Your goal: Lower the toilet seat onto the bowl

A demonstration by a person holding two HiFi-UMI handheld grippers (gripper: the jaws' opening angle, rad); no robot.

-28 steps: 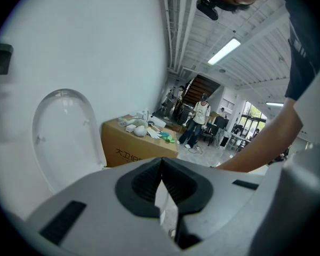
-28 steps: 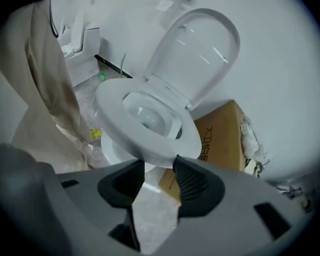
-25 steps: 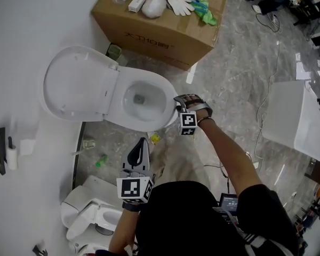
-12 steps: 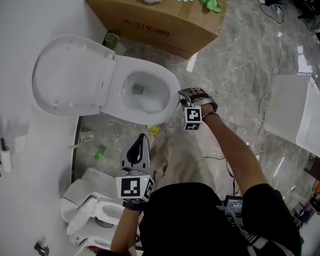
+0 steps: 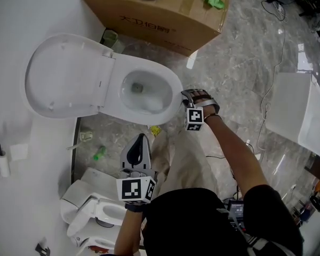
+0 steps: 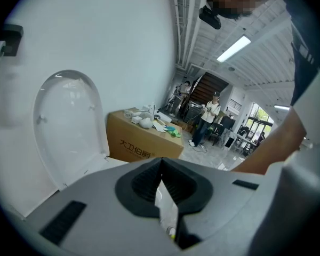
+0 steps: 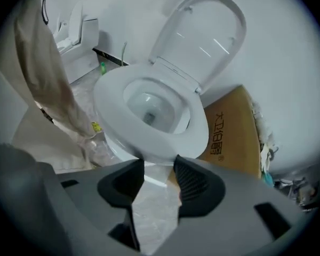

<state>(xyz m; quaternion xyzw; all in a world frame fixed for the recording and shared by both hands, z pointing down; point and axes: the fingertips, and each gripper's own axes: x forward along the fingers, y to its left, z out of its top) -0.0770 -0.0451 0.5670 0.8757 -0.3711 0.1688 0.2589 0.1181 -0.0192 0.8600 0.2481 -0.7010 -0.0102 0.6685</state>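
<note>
My right hand-held gripper [image 7: 159, 167] has sunk at the toilet's front, jaws part open and pinching nothing. The toilet seat [image 7: 194, 137] now looks flat on the bowl [image 7: 149, 108], with the lid [image 7: 202, 36] upright behind. My left hand-held gripper [image 6: 161, 161] is closed and empty, so I judge the lowering done.

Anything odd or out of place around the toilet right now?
Only floor litter: a small green bottle-like item lies on the grey marble floor beside the base of the white ceramic toilet, and a yellow scrap sits near its front. Nothing looks spilled or cracked.
</note>
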